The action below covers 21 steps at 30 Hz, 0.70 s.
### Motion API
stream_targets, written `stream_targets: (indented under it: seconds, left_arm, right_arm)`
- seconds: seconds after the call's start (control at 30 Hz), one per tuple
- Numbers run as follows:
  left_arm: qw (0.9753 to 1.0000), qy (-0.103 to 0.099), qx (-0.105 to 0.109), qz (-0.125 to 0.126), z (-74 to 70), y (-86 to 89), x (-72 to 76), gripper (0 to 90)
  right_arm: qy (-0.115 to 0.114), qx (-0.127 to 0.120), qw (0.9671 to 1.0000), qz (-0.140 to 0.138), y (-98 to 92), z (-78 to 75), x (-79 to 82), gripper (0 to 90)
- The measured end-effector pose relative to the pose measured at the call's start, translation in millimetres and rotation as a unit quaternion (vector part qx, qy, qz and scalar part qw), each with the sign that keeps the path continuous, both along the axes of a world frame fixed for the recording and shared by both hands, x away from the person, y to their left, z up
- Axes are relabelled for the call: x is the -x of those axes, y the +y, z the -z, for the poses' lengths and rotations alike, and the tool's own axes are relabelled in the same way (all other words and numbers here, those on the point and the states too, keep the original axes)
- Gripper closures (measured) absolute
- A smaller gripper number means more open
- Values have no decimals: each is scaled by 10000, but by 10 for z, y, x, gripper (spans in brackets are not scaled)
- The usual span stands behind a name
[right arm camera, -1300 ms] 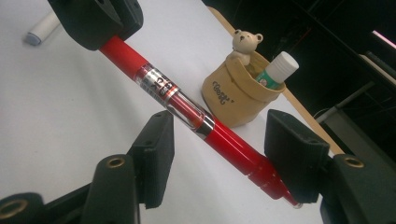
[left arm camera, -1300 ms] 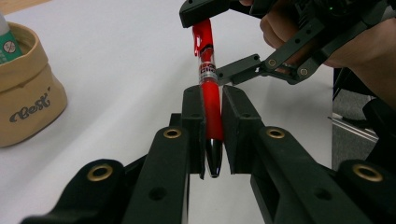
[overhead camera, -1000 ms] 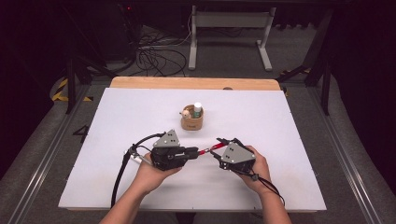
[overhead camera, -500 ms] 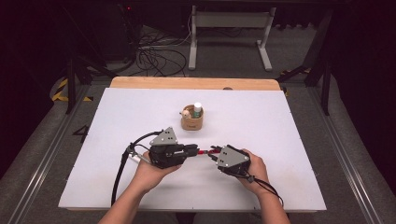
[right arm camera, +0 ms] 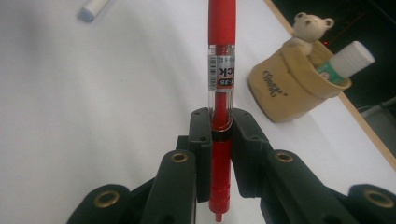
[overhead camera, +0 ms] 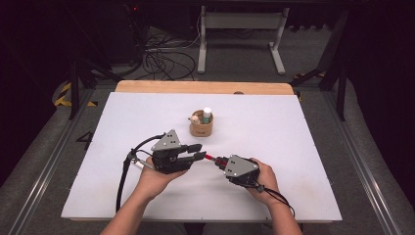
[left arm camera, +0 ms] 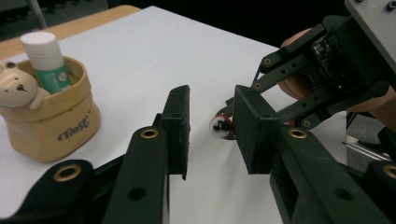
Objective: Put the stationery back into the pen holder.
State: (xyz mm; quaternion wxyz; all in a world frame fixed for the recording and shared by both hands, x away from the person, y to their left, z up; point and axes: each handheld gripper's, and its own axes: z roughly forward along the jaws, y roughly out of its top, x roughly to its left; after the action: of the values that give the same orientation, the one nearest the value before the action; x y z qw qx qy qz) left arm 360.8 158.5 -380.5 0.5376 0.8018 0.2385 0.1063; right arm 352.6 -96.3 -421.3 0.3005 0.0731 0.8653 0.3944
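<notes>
My right gripper [right arm camera: 219,135] is shut on a red pen [right arm camera: 221,56], clamped across its clear barrel, and the pen runs straight out ahead of the jaws. In the high view the red pen [overhead camera: 210,157] points left from the right gripper [overhead camera: 221,161] toward my left gripper [overhead camera: 199,151]. My left gripper [left arm camera: 210,140] is open, with the pen's end [left arm camera: 220,127] seen end-on just beyond its jaws, close to the right-hand one. A tan cup [overhead camera: 200,128] stands behind the grippers at mid-table.
The tan cup [left arm camera: 46,126] holds a green-and-white glue stick [left arm camera: 45,60] and a small bear figure [left arm camera: 16,88]. A small white cylinder [right arm camera: 93,7] lies on the white table top [overhead camera: 293,137]. A black cable [overhead camera: 122,176] loops left of the left hand.
The right gripper has moved left and nearer with the red pen, bringing the pen's end up to the left gripper's open jaws. The left gripper has barely shifted.
</notes>
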Motion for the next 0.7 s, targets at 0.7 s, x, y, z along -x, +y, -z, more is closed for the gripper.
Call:
stream_targets:
  seconds: [0.7]
  left_arm:
    - [9983, -310, 281, -394, 33, 373, 91, 446]
  right_arm:
    - [237, -986, 9946, 236, -25, -30, -86, 801]
